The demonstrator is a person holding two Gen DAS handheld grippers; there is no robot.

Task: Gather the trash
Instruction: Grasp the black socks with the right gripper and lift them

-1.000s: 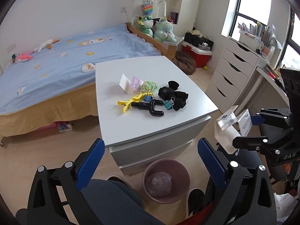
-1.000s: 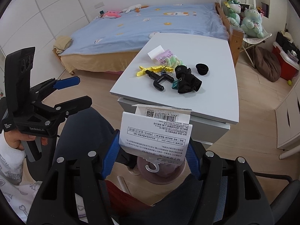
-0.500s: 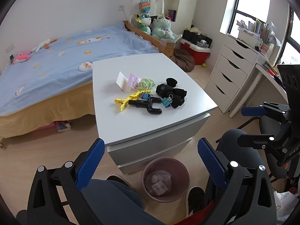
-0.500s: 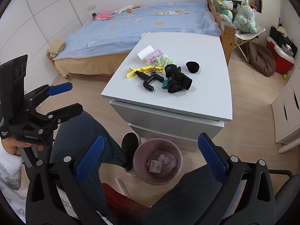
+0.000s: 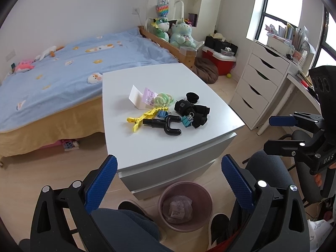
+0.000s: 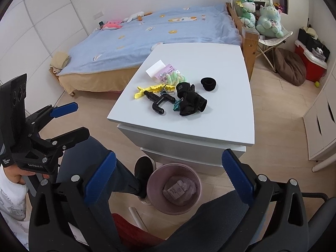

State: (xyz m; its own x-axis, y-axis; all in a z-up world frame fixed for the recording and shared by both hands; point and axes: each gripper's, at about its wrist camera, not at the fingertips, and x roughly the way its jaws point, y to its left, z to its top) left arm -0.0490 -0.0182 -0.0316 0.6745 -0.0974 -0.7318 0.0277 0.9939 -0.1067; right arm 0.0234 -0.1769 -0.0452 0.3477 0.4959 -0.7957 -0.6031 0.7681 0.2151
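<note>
**Trash in the bin, both tools spread and empty**

Trash [image 5: 177, 209] sits at the bottom of the pink bin [image 5: 204, 193] — a crumpled wad with a small printed card on top, and I can see it in the right wrist view too [image 6: 181, 188]. The bin stands on the wood floor right against the front of the white table [image 5: 168, 145], just below its lower drawer.

My left tool [image 5: 169, 180] hangs above the floor in front of the table, blue pads wide apart, nothing between them. My right tool [image 6: 168, 174] is the same story — fingers spread, gripping nothing, the bin straight below in its view. From the right camera I catch the left tool off to the side [image 6: 67, 119], also open.

Up on the table the clutter is bunched together: a white card [image 5: 136, 96] standing folded, a pink packet [image 5: 149, 96] leaning on it, green hair ties [image 5: 164, 99], a yellow clip [image 5: 139, 118], blue binder clips [image 5: 187, 120], a black U-shaped part [image 5: 166, 125], a heap of black fabric pieces [image 5: 192, 111] and a small black cap [image 5: 192, 97] just behind them. The bed [image 5: 63, 73] with its blue cover runs along the table's far side.
</note>
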